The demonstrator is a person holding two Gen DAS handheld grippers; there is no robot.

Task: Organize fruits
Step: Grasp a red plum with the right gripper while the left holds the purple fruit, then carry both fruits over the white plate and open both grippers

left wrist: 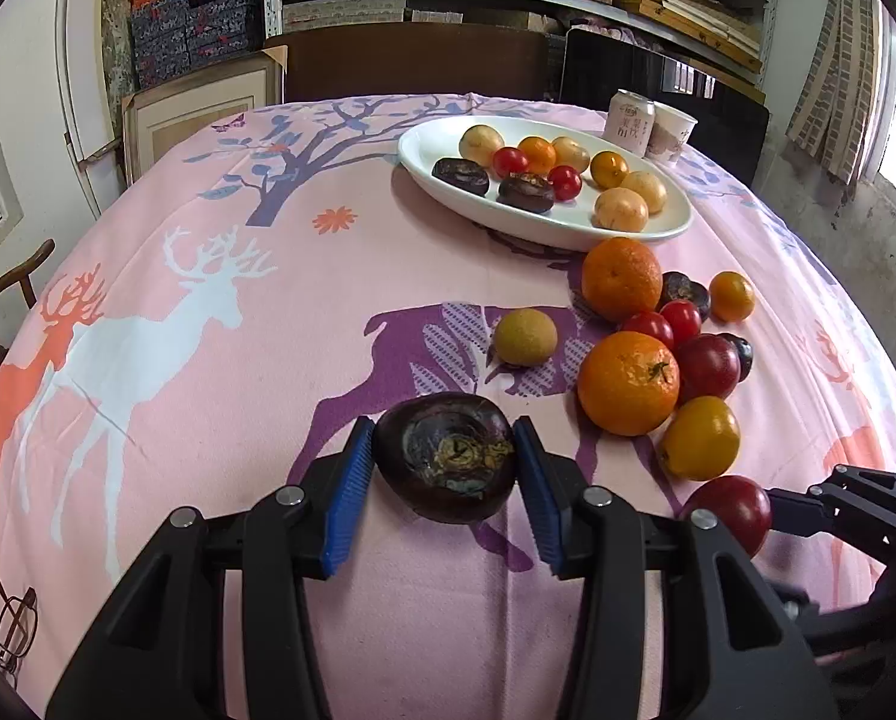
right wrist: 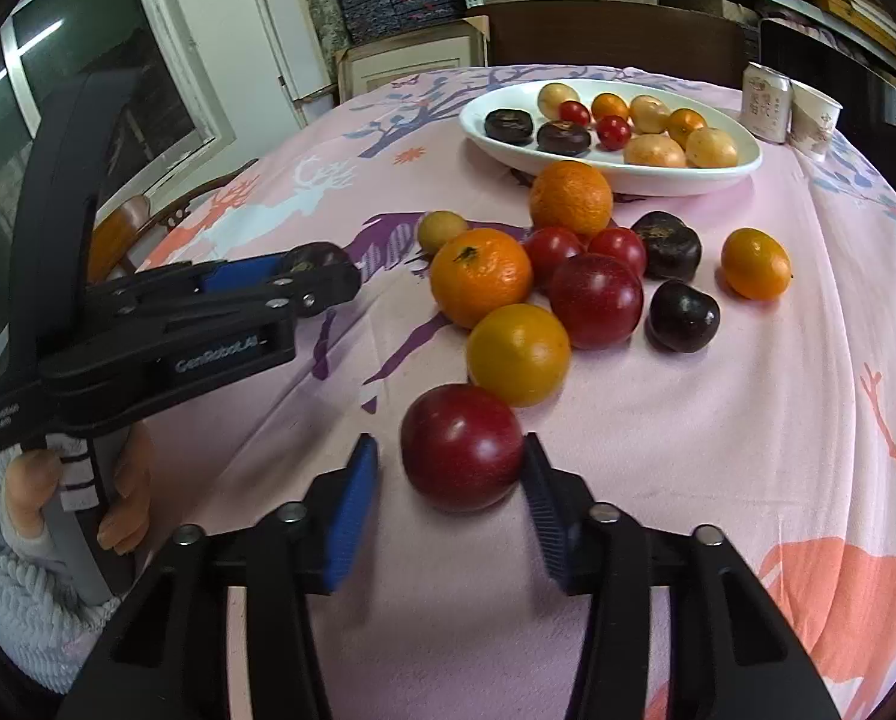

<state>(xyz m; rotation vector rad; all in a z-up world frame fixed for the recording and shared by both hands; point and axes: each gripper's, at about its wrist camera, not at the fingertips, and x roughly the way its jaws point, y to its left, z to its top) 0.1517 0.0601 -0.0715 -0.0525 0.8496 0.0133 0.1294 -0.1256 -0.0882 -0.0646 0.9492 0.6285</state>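
— Why are both tools low over the table (left wrist: 207,312)?
— My left tool (left wrist: 444,468) clamps a dark fruit (left wrist: 446,464); my right tool (right wrist: 448,468) straddles a red fruit (right wrist: 461,447), left pad not touching, both bound for the plate (left wrist: 676,225).

Left wrist view: close above the pink tablecloth (left wrist: 207,228), angled down, facing the white oval dish (left wrist: 544,222) at one o'clock. Right wrist view: equally near, same tilt, dish at one o'clock. Shared: dish, loose fruit pile (right wrist: 568,276), can (right wrist: 766,99).
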